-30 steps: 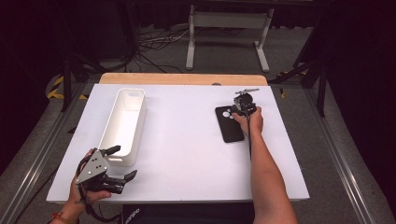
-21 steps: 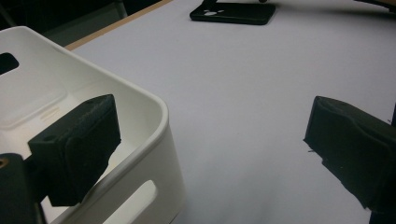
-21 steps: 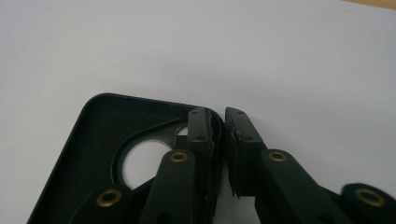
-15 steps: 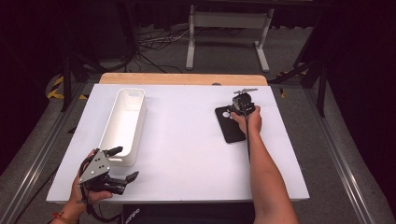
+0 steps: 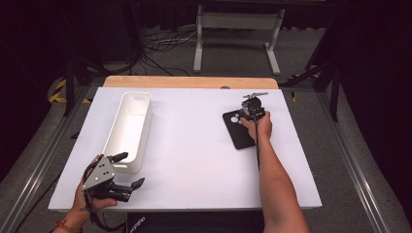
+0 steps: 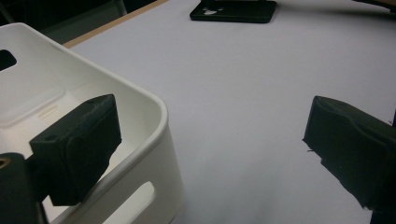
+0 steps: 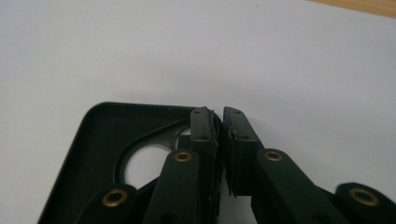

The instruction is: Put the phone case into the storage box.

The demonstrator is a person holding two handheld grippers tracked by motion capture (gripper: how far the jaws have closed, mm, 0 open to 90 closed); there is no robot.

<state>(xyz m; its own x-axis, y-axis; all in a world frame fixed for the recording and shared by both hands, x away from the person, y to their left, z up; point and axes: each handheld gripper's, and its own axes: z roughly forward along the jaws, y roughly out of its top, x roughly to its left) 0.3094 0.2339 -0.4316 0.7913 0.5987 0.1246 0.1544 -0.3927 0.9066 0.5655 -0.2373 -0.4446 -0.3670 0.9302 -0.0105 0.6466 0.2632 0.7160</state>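
Tabletop (image 5: 194, 145) is white, with a wooden strip along its far edge. Black phone case (image 5: 238, 130) lies flat, inside face up, on the right half; its long axis runs near-to-far, tilted slightly left at the far end, where the camera cutout sits. Right gripper (image 5: 251, 109) sits at that far end, jaws pressed together on the case's side wall beside the round cutout, seen close in the right gripper view (image 7: 219, 126). White plastic bin (image 5: 128, 130) stands on the left half, long axis near-to-far, empty. Left gripper (image 5: 130, 170) is held at the bin's near end, jaws wide apart, one jaw over the bin's rim, the other above bare tabletop, gripping nothing.
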